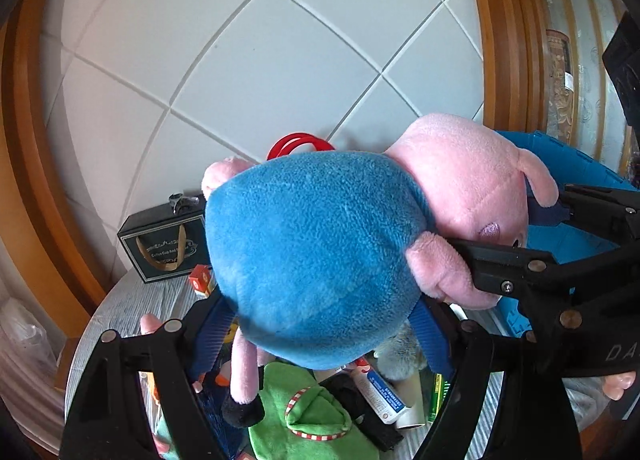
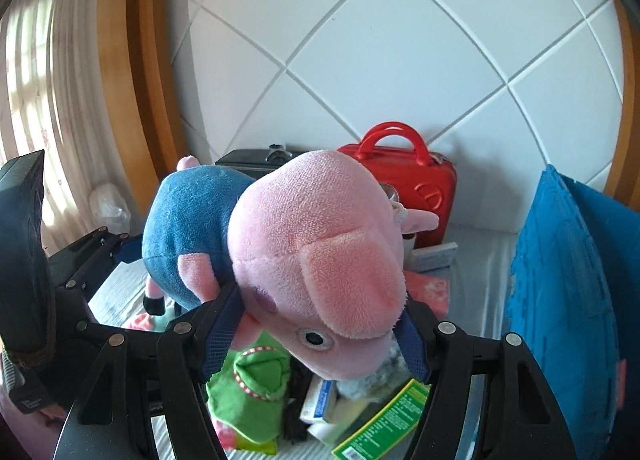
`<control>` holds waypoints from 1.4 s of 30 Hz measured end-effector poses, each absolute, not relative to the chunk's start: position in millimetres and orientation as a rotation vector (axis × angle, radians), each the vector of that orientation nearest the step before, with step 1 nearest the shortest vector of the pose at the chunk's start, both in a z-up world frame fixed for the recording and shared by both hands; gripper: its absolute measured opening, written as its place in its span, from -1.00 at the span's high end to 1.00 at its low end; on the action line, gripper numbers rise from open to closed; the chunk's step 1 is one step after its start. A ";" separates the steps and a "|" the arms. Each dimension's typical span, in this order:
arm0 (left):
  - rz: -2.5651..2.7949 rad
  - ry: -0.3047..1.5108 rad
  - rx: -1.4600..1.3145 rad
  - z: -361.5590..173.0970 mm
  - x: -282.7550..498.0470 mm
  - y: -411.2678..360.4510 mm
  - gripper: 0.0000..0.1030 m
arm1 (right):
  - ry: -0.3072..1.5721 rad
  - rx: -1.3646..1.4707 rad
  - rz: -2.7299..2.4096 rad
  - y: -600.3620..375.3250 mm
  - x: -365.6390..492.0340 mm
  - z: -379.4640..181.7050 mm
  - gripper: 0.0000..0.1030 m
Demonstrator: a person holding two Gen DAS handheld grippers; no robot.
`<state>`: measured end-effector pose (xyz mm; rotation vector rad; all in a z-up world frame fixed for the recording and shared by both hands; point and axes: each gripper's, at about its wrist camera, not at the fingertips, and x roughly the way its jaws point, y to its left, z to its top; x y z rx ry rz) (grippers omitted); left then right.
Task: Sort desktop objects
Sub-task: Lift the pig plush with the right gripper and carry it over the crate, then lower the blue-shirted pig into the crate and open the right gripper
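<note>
A: Plush pig [image 1: 320,256], blue body, pink head, up off the surface [image 1: 132,304]. Both grippers have it.

B: Left gripper [image 1: 324,330]?

A: Spread wide around the blue belly. Ribbed blue fingers [image 1: 434,340] press into either flank, so it is clamped on the body. One pink leg with a black foot dangles below.

B: Right gripper [image 2: 316,330]?

A: Fairly wide too, closed about the pink head near the neck. Its fingers [image 2: 222,334] sit against the head on both sides; snout and one eye point toward the lens. In the left wrist view the same gripper comes in from the right edge, one black arm lying across the pig's pink hand.

B: Underneath?

A: A heap on the surface: green cloth item with red-white trim [image 2: 250,392], a white tube [image 1: 382,396], a green printed packet [image 2: 384,420], something grey and furry, partly hidden.

B: Further back?

A: Red case with a handle [image 2: 404,175] against the white quilted wall [image 2: 400,39], a black box with a gold ribbon handle [image 1: 166,248] beside it. Blue crate [image 2: 560,300] stands to the right, apart from the pig. Curtain at the left of the right wrist view.
</note>
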<state>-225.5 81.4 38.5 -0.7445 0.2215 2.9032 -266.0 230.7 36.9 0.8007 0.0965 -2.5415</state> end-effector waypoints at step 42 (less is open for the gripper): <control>2.426 0.254 -1.364 13.5 -374.4 579.8 -0.66 | -0.194 1.247 -2.658 699.5 -353.4 33.0 -0.35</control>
